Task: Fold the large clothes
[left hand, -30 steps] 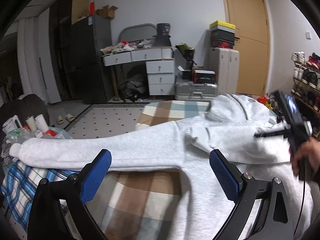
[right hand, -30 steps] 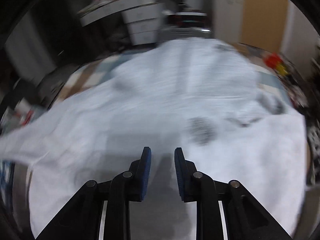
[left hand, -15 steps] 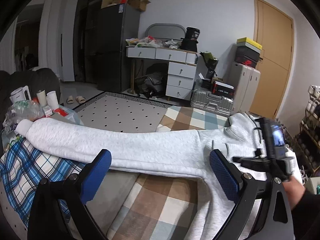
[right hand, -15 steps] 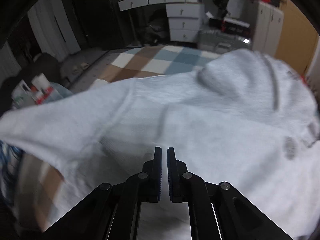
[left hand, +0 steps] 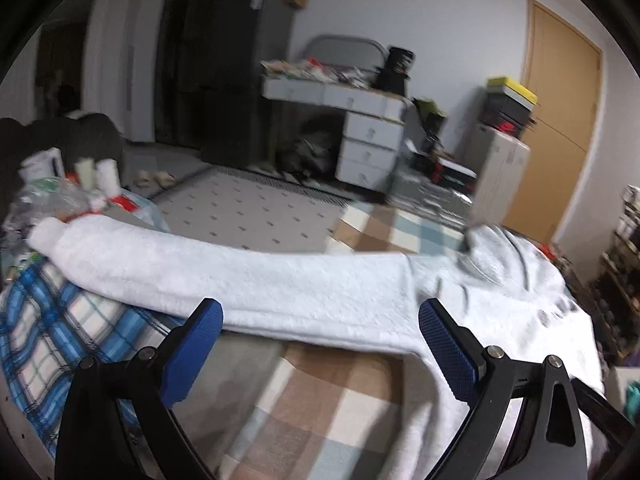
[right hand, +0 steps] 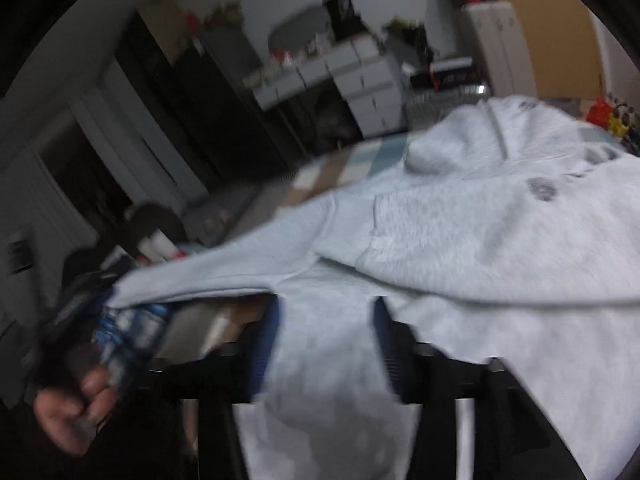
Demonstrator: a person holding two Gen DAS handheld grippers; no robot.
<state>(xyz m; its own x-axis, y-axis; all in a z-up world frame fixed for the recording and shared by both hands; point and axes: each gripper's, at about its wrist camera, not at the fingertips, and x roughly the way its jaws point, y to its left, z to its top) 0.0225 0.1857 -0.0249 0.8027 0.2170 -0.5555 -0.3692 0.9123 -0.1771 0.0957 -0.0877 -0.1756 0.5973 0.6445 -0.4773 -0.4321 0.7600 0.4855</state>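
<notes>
Left wrist view is showing you the grey hoodie point(left hand: 500, 292) lying spread across the checked bedcover point(left hand: 320, 408), with one long sleeve point(left hand: 208, 276) stretched out toward the blue plaid blanket point(left hand: 48, 344) and the clutter at the bed's edge. Your left gripper point(left hand: 320, 344) is hovering just in front of that sleeve with its blue pads standing wide apart and nothing between them; the cloth is lying beyond the tips, not pinched.

In the right wrist view, which is heavily blurred, your right gripper point(right hand: 324, 344) is opening its jaws over the lower body of the hoodie. Grey fabric is lying between and across the pads, but they are not pressing on it, so you are letting go rather than holding. Above the gripper, a folded flap of the hoodie is already lying over the body, with the hood point(right hand: 448, 148) bunched toward the far end of the bed. Your left hand point(right hand: 72, 404) is showing at the lower left edge, wrapped round its handle.

Judging from this, you are sitting early to midway in the fold: one side seems to be turned in, while the outstretched sleeve is waiting to be brought across, and the body is not yet folded up into a compact stack.
</notes>
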